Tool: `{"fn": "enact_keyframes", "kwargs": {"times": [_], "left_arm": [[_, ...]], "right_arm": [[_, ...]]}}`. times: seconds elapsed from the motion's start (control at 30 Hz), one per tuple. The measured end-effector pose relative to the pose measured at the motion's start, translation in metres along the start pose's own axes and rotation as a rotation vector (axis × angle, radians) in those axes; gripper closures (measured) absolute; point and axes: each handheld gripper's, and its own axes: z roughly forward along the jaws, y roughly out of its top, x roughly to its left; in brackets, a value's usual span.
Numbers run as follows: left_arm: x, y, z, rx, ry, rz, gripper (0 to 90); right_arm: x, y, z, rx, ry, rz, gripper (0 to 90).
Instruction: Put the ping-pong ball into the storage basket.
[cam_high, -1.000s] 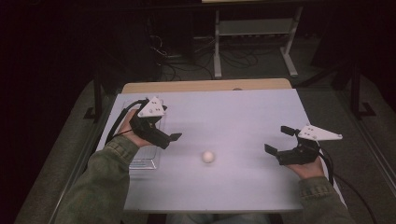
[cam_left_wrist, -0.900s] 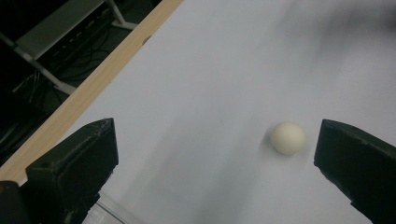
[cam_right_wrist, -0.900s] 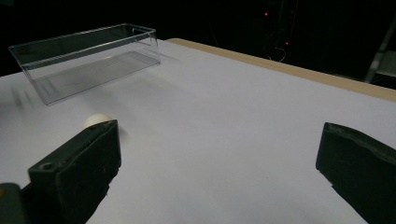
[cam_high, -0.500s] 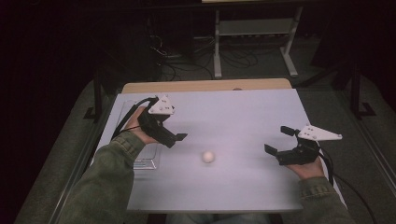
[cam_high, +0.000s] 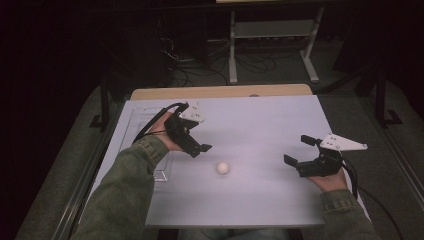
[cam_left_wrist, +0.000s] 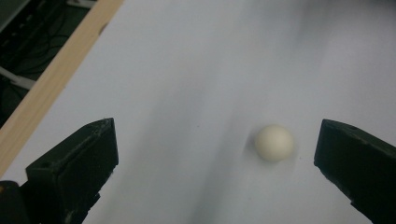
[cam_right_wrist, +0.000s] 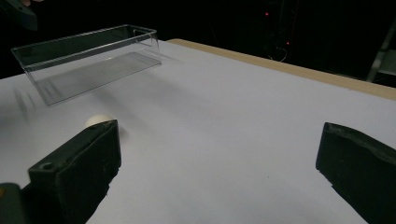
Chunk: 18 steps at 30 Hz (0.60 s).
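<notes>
Left gripper (cam_high: 199, 148) has neared the ball (cam_high: 223, 168); clear tray (cam_right_wrist: 88, 58) holds nothing.

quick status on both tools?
Left tool: open, empty, above the ball.
Right tool: open, empty.

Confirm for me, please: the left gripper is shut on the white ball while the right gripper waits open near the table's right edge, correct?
Not quite. The left gripper is open; the white ball lies free on the table between its jaws, touching neither, as the left gripper view shows. The right gripper does wait open.
</notes>
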Motion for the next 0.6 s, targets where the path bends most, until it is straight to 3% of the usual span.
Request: {"fn": "enact_keyframes", "kwargs": {"times": [0.6], "left_arm": [[-0.002,0.015,0.022,0.068,-0.051,0.047,0.0]], "right_arm": [[0.0,0.0,-0.004,-0.008,-0.004,0.004,0.0]]}}
